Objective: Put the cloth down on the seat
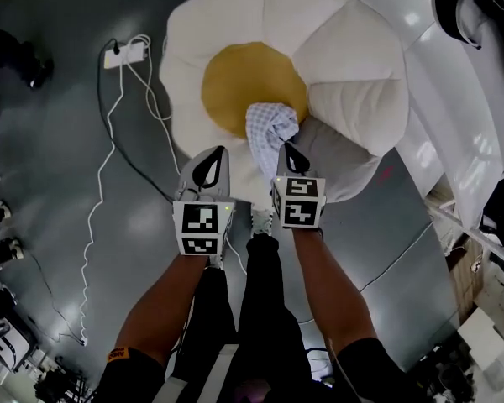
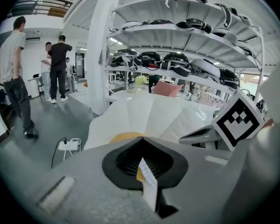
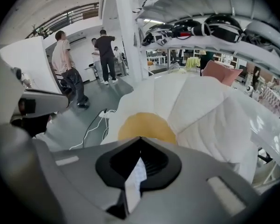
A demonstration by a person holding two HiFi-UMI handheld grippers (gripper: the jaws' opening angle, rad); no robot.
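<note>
The seat (image 1: 353, 57) is a big flower-shaped cushion with white petals and a yellow centre (image 1: 244, 86). A blue-and-white checked cloth (image 1: 271, 128) hangs bunched over the seat's near edge, beside the yellow centre. My right gripper (image 1: 290, 156) is shut on the cloth's lower right part; in the right gripper view a strip of the cloth (image 3: 134, 183) shows pinched in the right gripper (image 3: 139, 164). My left gripper (image 1: 212, 164) hovers just left of the cloth, apart from it, over a white petal. In its own view the left gripper (image 2: 147, 178) is shut, with a thin pale strip at the seam that I cannot identify.
A power strip (image 1: 124, 53) and a white cable (image 1: 97, 208) lie on the grey floor to the left. White shelving (image 1: 454, 183) stands close on the right, holding helmets (image 2: 177, 59). Several people (image 2: 14, 73) stand farther off. The person's legs are directly below the grippers.
</note>
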